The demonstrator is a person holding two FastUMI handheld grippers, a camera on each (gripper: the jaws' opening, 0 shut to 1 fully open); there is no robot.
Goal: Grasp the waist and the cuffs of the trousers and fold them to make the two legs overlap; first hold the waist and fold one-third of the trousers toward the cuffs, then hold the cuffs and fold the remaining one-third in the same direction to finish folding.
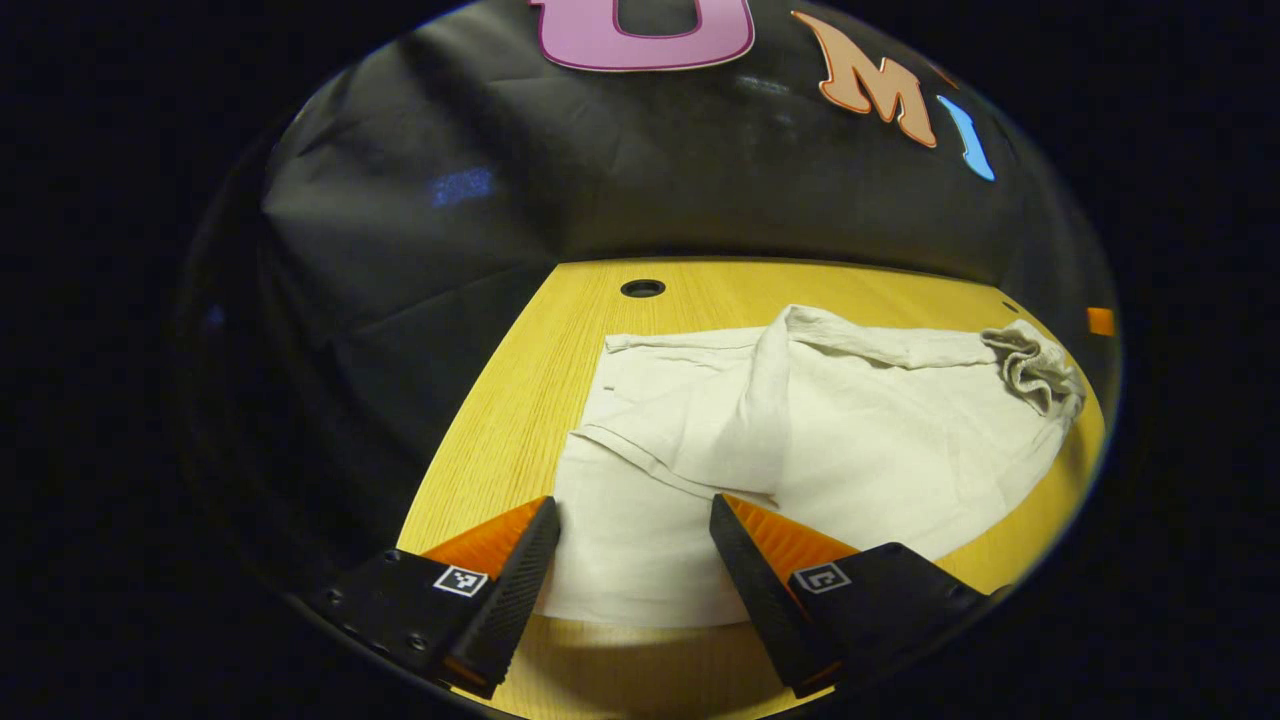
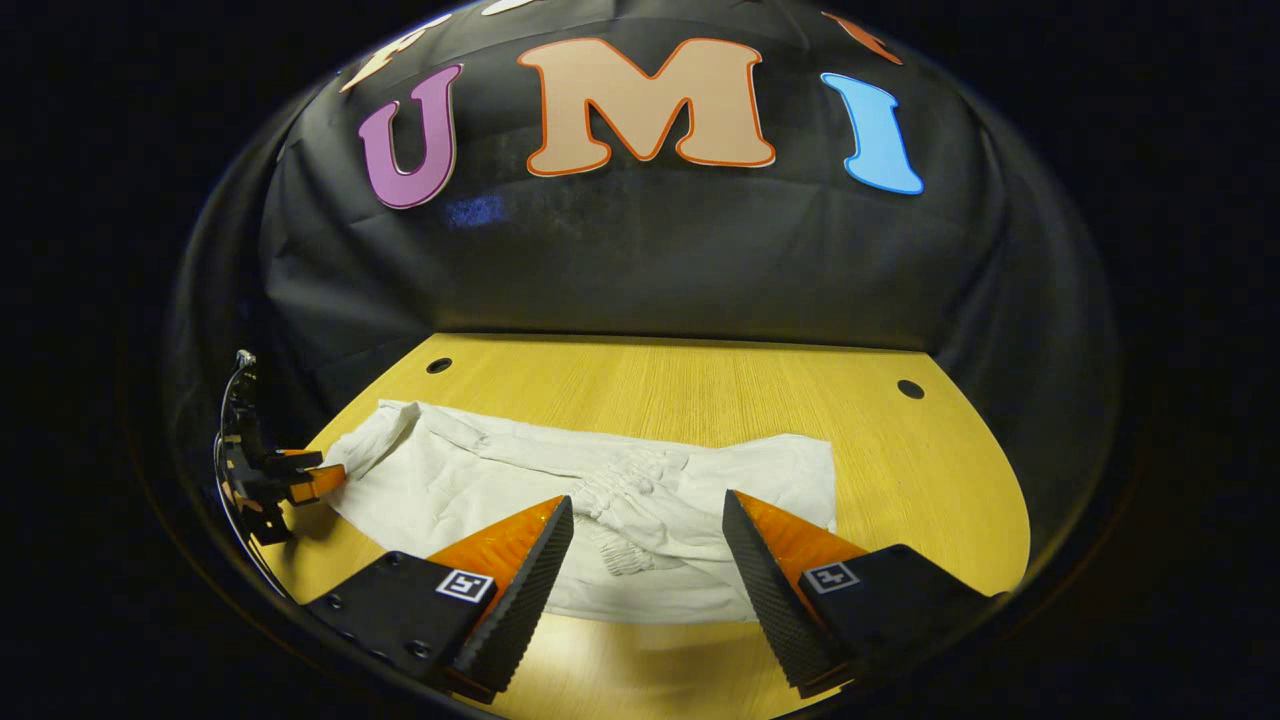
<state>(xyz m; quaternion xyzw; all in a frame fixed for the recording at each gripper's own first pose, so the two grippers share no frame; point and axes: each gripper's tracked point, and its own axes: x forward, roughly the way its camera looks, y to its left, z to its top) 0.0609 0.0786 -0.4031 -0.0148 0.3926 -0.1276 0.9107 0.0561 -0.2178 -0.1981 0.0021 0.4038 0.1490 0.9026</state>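
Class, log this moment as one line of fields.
trousers: flat on table, unfolded | left tongs: open above cloth | right tongs: open above waist | phase: pre-grasp

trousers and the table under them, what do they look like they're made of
Trousers: pale off-white woven cloth, probably cotton or linen, matte; it creases softly and bunches at the gathered waist.
Table: wood or wood-look laminate, with fine straight grain lines and a smooth, faintly glossy yellow surface.

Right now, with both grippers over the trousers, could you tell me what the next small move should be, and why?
Probably lower both grippers onto the cloth and close. The left gripper and right gripper are both open above the near edge of the white trousers, which lie rumpled on the wooden table, gripped by neither. The gathered waist lies between the right gripper's fingers.
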